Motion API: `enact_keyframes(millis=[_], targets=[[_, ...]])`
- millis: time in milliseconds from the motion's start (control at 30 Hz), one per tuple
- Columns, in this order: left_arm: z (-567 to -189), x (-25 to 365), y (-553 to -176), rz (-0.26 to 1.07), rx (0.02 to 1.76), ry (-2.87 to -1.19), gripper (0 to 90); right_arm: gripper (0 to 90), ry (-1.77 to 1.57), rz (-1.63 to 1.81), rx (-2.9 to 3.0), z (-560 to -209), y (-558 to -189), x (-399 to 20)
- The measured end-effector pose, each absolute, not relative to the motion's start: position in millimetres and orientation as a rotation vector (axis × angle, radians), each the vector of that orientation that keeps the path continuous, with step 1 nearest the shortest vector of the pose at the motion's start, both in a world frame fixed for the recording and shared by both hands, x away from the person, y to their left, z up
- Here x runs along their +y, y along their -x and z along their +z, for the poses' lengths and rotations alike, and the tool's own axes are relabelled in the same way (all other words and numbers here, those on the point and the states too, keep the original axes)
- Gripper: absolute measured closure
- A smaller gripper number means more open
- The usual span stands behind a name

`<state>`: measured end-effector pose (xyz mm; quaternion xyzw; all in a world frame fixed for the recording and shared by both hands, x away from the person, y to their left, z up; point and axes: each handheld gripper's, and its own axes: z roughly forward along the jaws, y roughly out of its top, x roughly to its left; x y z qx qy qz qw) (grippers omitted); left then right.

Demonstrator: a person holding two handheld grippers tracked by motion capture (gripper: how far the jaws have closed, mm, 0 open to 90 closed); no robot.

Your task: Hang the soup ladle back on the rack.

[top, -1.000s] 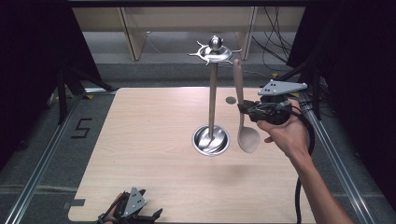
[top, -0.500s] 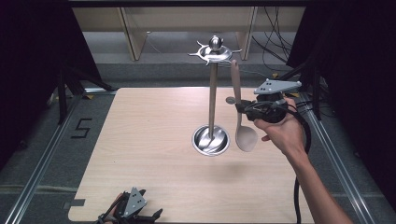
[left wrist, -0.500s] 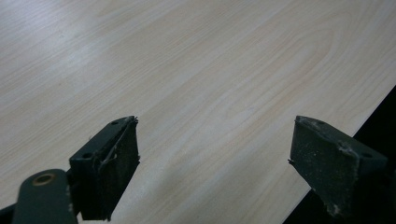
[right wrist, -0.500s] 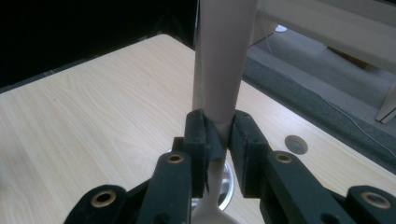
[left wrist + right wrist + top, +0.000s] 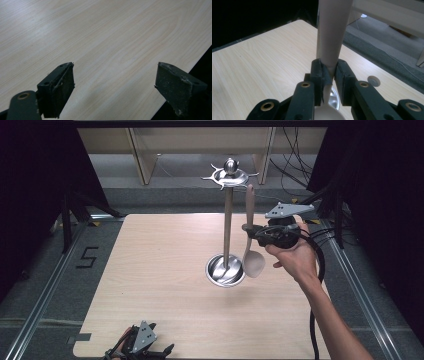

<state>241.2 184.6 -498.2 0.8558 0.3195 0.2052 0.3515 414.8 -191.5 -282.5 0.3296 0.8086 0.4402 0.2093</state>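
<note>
Looks like a lab recording cell, not a home. Bare pale wood worktop (image 5: pixel 165 285) under the fingers, set on grey carpet between aluminium rails (image 5: pixel 45 295). Black curtains (image 5: pixel 30 180) left and right of the fingers, loose cables (image 5: pixel 295 165) and plain shelving (image 5: pixel 200 140) beyond them, a taped numeral "5" (image 5: pixel 86 257) on the floor.

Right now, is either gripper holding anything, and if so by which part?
The right gripper is shut on the spoon, clamping its handle just above the bowl, spoon upright with bowl down. The left gripper is open and holds nothing.
</note>
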Motion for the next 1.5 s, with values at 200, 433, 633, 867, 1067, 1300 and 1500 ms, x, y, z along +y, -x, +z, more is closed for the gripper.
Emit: enact_keyframes(millis=[200,433,633,867,1067,1300,1500], targets=[[-500.0,182.0,-238.5,0.501,0.876,-2.183,14.8,77.7,-0.896,1.238,2.231,-285.2,-418.6,-188.3],[-498.8,183.4,-239.8,0.519,0.846,-2.203,14.8,77.3,-0.869,1.276,2.232,-288.3,-423.0,-187.4],[-498.7,183.5,-239.7,0.515,0.848,-2.203,14.8,74.2,-0.858,1.31,2.208,-292.2,-425.1,-187.0],[-499.7,182.9,-239.0,0.495,0.872,-2.205,14.8,59.4,-0.892,1.34,2.174,-293.3,-418.2,-190.6],[-500.1,183.0,-239.9,0.524,0.859,-2.206,14.8,45.2,-0.876,1.391,2.146,-293.3,-404.7,-198.7],[-500.2,183.0,-239.9,0.526,0.858,-2.207,14.8,40.7,-0.869,1.398,2.149,-293.6,-389.5,-207.5],[-498.9,183.9,-240.2,0.528,0.838,-2.22,14.8,37.9,-0.841,1.367,2.141,-299.9,-373.8,-216.3]])
